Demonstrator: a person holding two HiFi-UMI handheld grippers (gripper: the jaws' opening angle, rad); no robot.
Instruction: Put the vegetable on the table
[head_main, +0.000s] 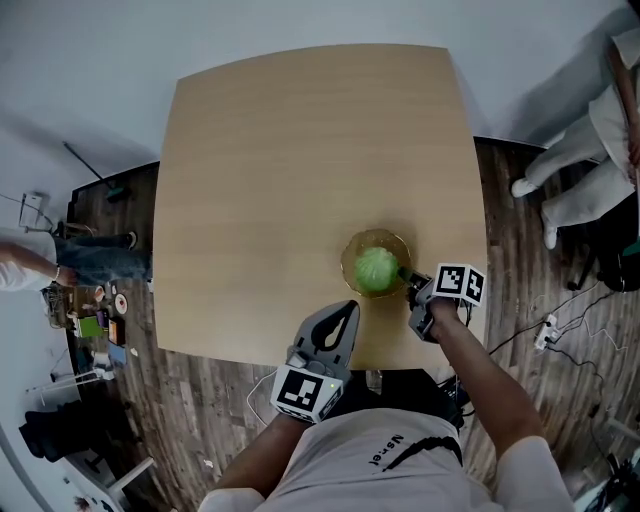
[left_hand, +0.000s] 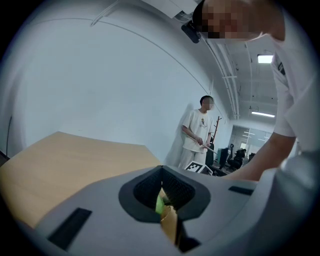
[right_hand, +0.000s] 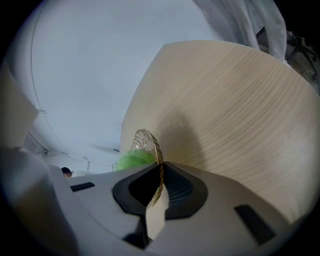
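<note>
**A:** What does the right hand-held gripper (head_main: 408, 280) have?

**B:** Its jaws are pinched on the rim of the one glass bowl (head_main: 352, 250), near the tabletop's (head_main: 300, 160) front edge. The one green vegetable (head_main: 376, 269) sits inside.

**A:** And the left hand-held gripper (head_main: 349, 308)?

**B:** Its jaws are together and empty, pointing toward the bowl from just beside it. Both forearms reach forward.

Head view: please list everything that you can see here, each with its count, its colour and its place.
table: one, light wood, centre
bowl: one, amber glass, on the table near its front edge
vegetable: one, green, inside the bowl
bystander in white: one, right of the table
bystander in jeans: one, left of the table
small items: several, mixed colours, floor at left
cables: some, pale, floor at right
right gripper: grey, shut on the bowl's rim
left gripper: grey, jaws together, at the table's front edge
</note>
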